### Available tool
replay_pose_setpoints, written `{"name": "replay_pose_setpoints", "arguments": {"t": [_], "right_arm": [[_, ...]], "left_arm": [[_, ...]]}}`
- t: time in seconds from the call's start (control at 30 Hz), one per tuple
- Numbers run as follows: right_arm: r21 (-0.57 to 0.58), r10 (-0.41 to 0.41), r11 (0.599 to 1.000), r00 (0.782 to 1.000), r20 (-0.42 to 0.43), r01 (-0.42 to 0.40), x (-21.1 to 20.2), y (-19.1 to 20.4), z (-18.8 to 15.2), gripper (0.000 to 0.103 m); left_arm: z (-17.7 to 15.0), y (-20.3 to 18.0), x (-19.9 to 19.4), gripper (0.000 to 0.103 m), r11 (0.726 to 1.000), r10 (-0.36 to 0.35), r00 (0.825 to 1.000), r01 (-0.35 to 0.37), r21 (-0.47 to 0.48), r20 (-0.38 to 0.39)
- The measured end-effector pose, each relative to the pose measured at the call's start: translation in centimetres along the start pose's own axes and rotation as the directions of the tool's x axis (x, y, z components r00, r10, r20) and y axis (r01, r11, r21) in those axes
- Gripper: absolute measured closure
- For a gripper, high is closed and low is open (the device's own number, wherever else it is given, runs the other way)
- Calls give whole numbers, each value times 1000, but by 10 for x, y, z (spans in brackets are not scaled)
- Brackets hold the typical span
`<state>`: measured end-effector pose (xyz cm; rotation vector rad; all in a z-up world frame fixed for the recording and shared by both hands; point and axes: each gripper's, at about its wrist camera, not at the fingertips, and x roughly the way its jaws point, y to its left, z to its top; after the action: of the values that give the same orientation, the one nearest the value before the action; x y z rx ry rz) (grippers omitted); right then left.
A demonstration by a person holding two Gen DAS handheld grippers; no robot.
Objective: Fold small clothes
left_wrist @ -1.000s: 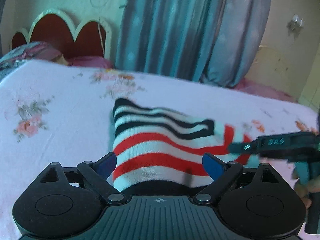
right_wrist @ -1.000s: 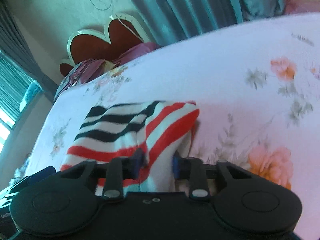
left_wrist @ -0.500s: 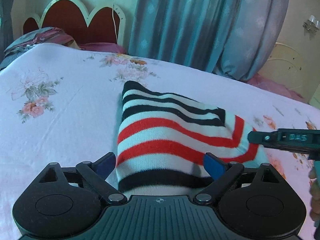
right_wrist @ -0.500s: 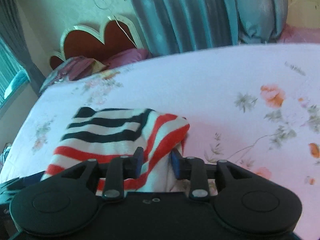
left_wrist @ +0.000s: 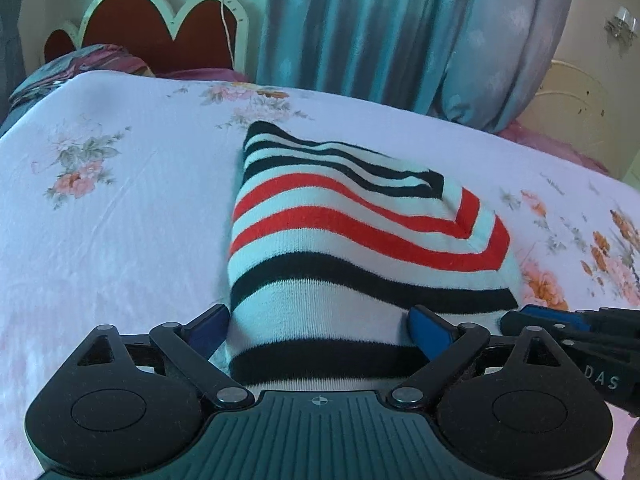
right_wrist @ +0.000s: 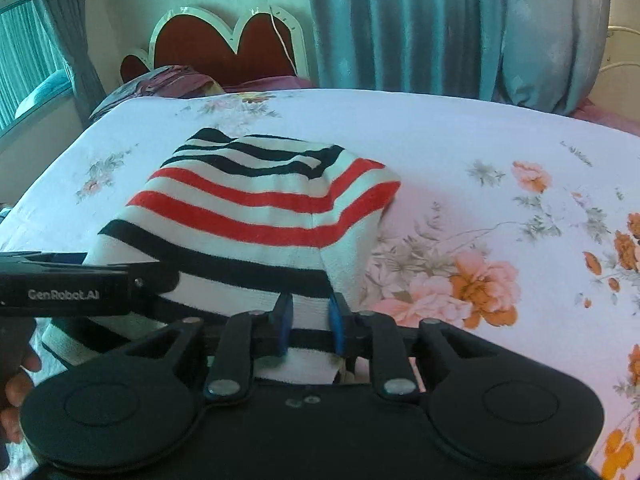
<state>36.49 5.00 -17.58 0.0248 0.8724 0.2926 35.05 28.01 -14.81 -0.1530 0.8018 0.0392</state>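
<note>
On the bed's floral sheet (left_wrist: 120, 240), a striped knit garment (left_wrist: 360, 240) lies folded between two hand-held tools.

Both tools sit at the garment's near edge. The left tool (left_wrist: 320, 332) has its blue fingers (left_wrist: 430, 330) spread wide, one at each side of the near black-and-white hem; whether they touch the knit I cannot tell. The right tool (right_wrist: 310, 320) has been narrowing its jaws and pinches a fold of the white and black fabric at the garment's near right corner. Red, black and white stripes run across the garment, its far end toward the scalloped headboard (right_wrist: 224, 46). Teal curtains (left_wrist: 360, 20) hang behind the bed. Part of a person's hand (right_wrist: 16, 384) shows at the left edge of the right wrist view.
</note>
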Motion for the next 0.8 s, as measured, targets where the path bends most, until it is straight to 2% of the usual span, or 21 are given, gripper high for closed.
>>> {"name": "replay_pose_setpoints", "arguments": {"t": [0.17,0.23,0.33,0.43,0.6,0.8], "right_arm": [[-23,21,1000,999,38,-21,-30,14,-8,82],[-60,-7,998,1000,4,7,-22,18,-19,84],[-37,-17,999,999,-43,15,-9,16,-27,85],[-32,-26,999,999,-43,25,-7,18,-29,85],[-53,-25,998,999,-48,23,-7,20,-34,85],[-8,-21,1000,998,-52,21,-9,19,-32,83]], "left_arm": [[-18,8,-16,9,1000,-18,1000,18,-16,-4],[-24,11,-9,9,1000,-20,999,20,-19,-32],[-24,11,-4,8,999,-24,999,22,-35,-44],[-23,8,1,1,1000,-12,999,12,-7,-50],[-22,10,4,0,1000,-12,998,11,-20,-66],[-20,1,1,0,999,0,997,3,36,-77]]}}
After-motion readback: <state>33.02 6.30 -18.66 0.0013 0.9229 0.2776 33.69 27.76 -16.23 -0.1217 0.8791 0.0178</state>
